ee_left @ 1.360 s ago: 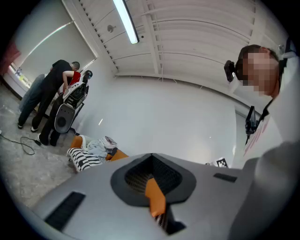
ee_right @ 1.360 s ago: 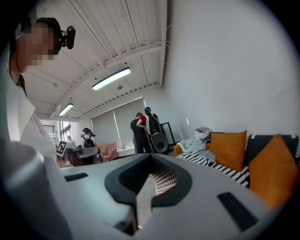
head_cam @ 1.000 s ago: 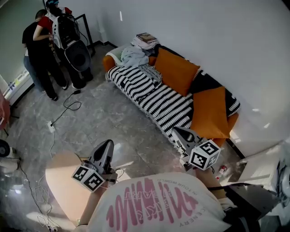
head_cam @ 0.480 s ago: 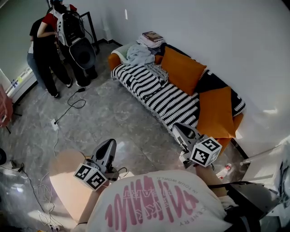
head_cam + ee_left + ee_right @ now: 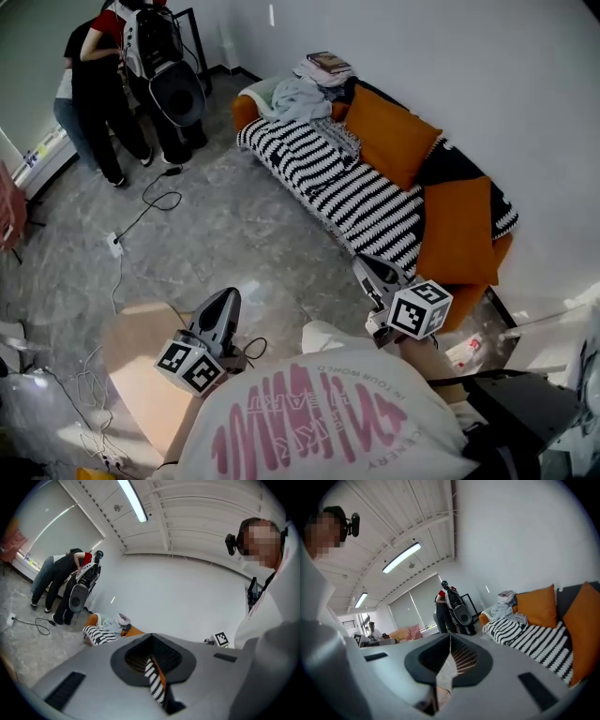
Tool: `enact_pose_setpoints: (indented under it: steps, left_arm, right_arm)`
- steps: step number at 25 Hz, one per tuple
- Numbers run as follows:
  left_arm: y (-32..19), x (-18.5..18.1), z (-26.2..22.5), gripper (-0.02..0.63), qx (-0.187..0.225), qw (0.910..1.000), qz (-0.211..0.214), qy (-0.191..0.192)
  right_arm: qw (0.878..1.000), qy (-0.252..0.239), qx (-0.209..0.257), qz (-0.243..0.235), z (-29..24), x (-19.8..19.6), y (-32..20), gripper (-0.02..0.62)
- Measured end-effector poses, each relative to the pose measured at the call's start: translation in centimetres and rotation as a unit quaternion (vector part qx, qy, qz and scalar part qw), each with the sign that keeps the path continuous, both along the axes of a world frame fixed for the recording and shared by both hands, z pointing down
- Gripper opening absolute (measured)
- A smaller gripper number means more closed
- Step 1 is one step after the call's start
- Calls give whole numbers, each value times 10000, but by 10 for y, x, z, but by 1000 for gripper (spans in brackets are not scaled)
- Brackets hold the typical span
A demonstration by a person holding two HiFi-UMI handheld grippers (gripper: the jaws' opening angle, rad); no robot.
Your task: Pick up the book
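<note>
Jaws together: left gripper (image 5: pixel 223 300), right gripper (image 5: pixel 364 268); book (image 5: pixel 330 62) flat, heading unreadable.

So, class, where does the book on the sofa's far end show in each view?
Head view: book top centre, on the clothes heap.
Left gripper view: book small, left of centre.
Right gripper view: book right of centre, left of an orange cushion.
Shared landmark: the striped blanket below it.

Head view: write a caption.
Shut left gripper and shut right gripper face black-and-white striped sofa with stacked books at far end.
</note>
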State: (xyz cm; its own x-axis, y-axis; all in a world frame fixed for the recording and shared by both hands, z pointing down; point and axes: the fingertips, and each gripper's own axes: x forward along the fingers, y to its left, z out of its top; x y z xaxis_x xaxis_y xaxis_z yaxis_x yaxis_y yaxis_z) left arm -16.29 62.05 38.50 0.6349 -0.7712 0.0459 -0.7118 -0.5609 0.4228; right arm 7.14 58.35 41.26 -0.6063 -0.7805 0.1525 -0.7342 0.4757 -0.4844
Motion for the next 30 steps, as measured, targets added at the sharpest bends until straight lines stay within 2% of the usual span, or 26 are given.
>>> enact_pose_setpoints:
  steps: [5,8,13,18,23,30]
  left_arm:
    - [-16,1,8,8,-107,9998,42,-167]
    - [-35,6,9,8,-53,9996,17,-275]
    - [-80,18,2,8,147,9996,-95,-202]
    - [-145,30,0,8,-6,9994,-296,-173]
    - [-206,48,-8,8,17,9992,-386,-130]
    - [-277,72,0,8,-43,9988,-476,-58]
  right_arm:
    - [9992,-382,32,78,-1,-1,-36,12]
    - [9996,-169,155,155,0,8,-59,12]
    - [9999,-42,111,86,5,24,-102,12]
    - [9999,-50,123,-88,-4,36,-165,12]
    - [9995,32,-29,-321,2,47,-229,12]
    - [9982,347,-14,-488,10,69,-302,12]
